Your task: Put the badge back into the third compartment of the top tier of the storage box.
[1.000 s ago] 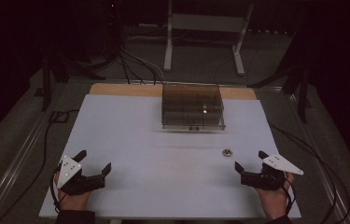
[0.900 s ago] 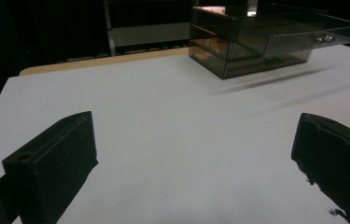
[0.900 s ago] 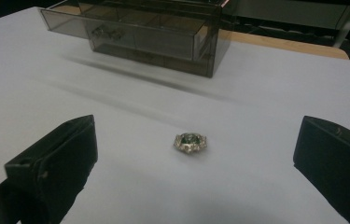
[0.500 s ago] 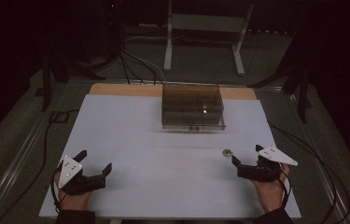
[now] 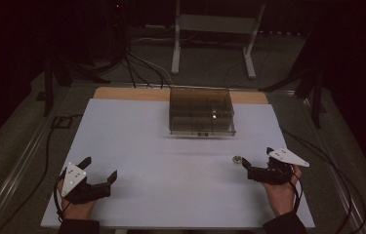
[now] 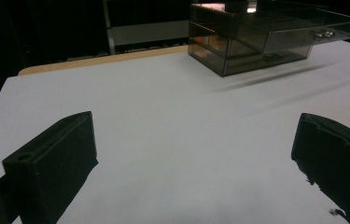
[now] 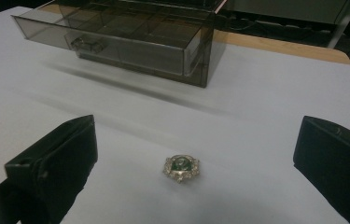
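on the white counter point(image 5: 171, 146), just ahead of the right gripper point(image 5: 257, 162), lies a small round silver-toned brooch with a green stone at its centre point(image 7: 181, 167); in the right gripper view it sits between the two black jaws, which stand spread wide to either side and touch nothing. the brooch has a scalloped, lumpy metal rim, pale and shiny, set around a dark green domed middle that catches a spot of light, and it lies flat on the bare counter with a soft shadow under it. in the high view the same brooch point(image 5: 237, 159) is a tiny bright dot just beside the tips of the right gripper, on the right half of the counter and well apart from the box. farther back, near the middle of the far edge, stands a smoky transparent plastic drawer box point(image 5: 201, 111); its upper drawer is pulled partway out toward the person, and a small clear knob shows on the drawer front point(image 7: 87, 45). inner dividers show faintly through the tinted walls. the left gripper point(image 5: 97, 171) rests low at the near left corner of the counter, held by a hand point(image 5: 77, 207), its jaws likewise spread wide with only bare counter between them. no brand, label or writing can be read on the brooch, the box or the grippers.
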{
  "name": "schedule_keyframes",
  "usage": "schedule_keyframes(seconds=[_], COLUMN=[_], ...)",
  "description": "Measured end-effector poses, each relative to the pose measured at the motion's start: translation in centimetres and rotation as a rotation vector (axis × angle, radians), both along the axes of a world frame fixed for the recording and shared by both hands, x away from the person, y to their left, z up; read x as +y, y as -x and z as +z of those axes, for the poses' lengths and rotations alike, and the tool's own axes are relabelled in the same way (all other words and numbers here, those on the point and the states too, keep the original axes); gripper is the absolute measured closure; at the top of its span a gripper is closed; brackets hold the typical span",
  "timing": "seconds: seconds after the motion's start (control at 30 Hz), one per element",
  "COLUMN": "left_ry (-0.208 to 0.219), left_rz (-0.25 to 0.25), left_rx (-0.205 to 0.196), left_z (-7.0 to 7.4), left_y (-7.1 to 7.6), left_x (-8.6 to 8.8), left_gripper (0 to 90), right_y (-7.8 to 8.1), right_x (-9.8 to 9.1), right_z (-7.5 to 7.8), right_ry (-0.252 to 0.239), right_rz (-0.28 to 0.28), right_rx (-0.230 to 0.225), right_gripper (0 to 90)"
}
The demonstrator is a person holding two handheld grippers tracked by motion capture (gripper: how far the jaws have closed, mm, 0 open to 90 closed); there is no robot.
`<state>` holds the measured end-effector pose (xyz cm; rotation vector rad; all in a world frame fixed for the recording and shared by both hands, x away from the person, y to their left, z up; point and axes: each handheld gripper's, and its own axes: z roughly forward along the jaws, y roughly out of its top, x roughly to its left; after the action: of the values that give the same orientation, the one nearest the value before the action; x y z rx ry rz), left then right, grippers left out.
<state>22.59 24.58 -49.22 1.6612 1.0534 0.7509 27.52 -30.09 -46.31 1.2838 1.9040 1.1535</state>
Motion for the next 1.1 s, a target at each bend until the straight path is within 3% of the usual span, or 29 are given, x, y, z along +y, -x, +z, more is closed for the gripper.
schedule_keyframes(seconds=[0.83,1.1], left_ry=[-0.013,-0.016], left_rz=[-0.002,-0.004], left_rx=[0.004,0.001], left_z=[-0.1,-0.1], left_y=[-0.1,0.0], left_x=[-0.1,-0.1], left_gripper=[0.9,0.9], right_y=[-3.1,-4.4], right_x=[0.2,0.2], right_z=[-1.8,-2.9], right_ry=[0.036,0.04], right_rz=[-0.032,-0.051], right_rx=[0.06,0.128], right_gripper=[0.0,3.9])
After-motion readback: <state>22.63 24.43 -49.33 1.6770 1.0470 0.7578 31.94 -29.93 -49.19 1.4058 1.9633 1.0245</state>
